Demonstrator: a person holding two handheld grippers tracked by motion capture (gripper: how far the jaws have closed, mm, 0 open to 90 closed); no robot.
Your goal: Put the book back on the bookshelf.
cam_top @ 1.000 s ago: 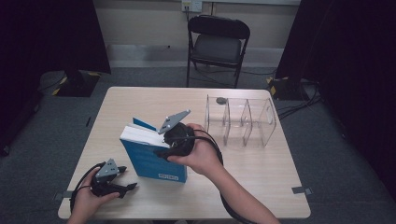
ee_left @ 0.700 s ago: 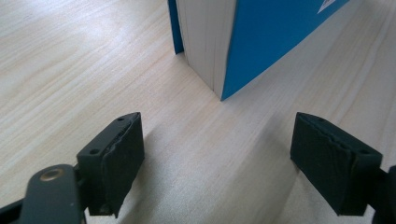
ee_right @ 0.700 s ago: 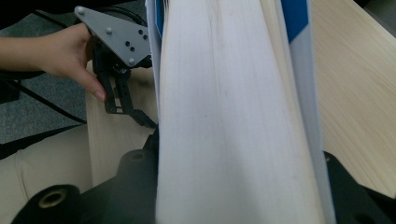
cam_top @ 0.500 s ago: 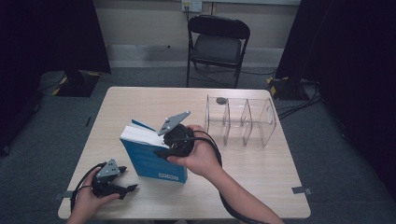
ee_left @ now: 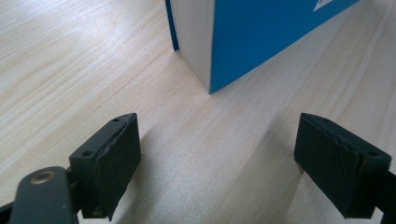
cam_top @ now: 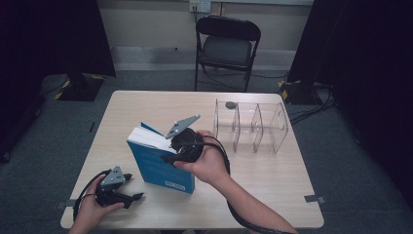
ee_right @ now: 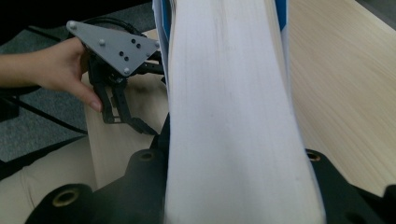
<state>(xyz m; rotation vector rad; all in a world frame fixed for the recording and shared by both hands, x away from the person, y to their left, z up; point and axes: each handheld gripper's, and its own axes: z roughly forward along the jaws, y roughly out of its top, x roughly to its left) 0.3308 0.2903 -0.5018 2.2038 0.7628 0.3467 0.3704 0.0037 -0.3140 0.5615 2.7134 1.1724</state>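
Tightening on book (right gripper)

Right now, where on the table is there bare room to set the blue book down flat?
Bare table lies behind the blue book, left of the clear divider rack. Another bare strip runs in front of the rack along the right edge. It is crowded near the front left, where the open left gripper rests beside the book that the right gripper clamps.

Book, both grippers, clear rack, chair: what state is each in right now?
Blue book: upright on the table, closed.
Right gripper: jaws just closing, clamped on the book.
Left gripper: open, nothing between its jaws, just widened.
Clear rack: upright, compartments empty.
Folding chair: unfolded, unoccupied.
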